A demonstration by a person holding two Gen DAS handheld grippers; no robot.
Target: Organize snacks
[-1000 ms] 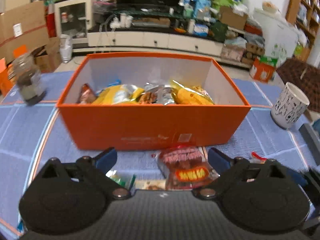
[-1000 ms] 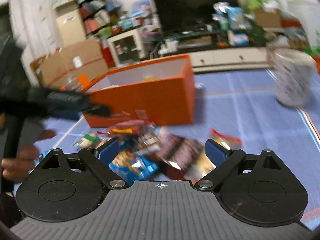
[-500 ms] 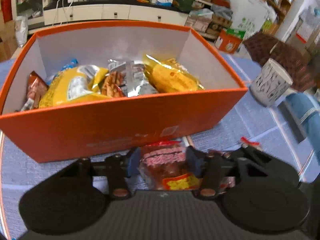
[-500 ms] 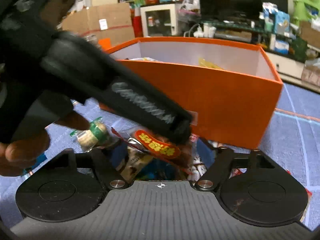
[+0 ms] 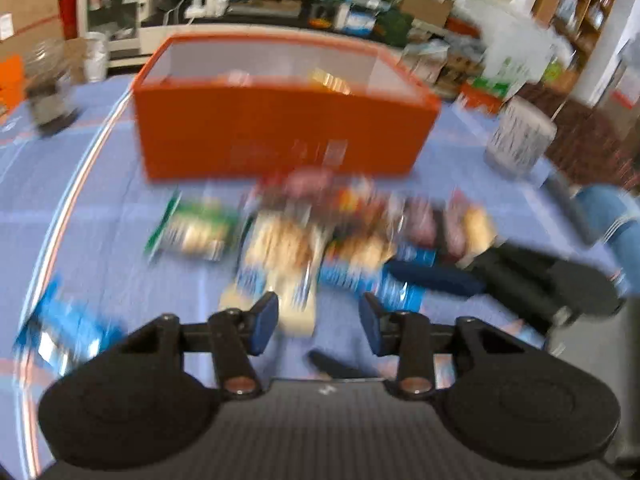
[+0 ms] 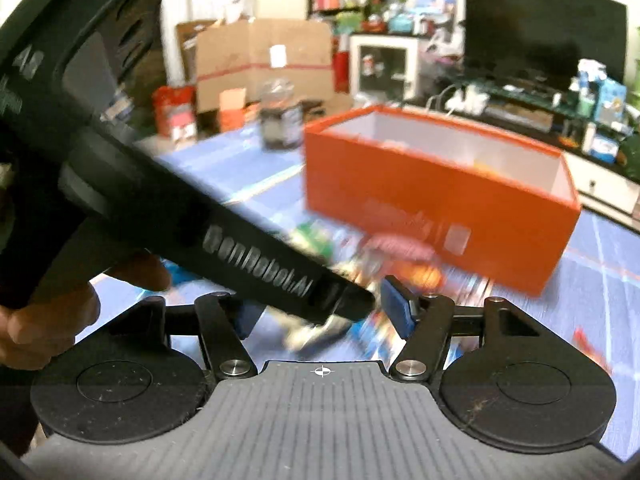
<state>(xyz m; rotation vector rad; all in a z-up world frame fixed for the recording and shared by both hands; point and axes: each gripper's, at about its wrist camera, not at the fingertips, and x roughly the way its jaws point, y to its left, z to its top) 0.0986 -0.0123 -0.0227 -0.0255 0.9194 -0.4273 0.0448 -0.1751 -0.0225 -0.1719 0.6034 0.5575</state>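
The snacks [image 5: 360, 232] lie in a blurred heap on the blue cloth [image 5: 100, 240], just before the orange box [image 5: 280, 136]. The left gripper [image 5: 316, 320] hangs over them, jaws narrow, nothing clearly between. The right gripper [image 6: 322, 312] is closing, gripping nothing; the left's tip crosses its gap.

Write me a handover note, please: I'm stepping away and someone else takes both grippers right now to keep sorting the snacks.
Left gripper: shut, low over the loose packets; blur hides whether it holds one.
Right gripper: jaws closing over the same pile, nothing visibly pinched.
Orange box: behind the pile, a few snacks already inside.
Left to do: move the pile on the blue cloth into the box.
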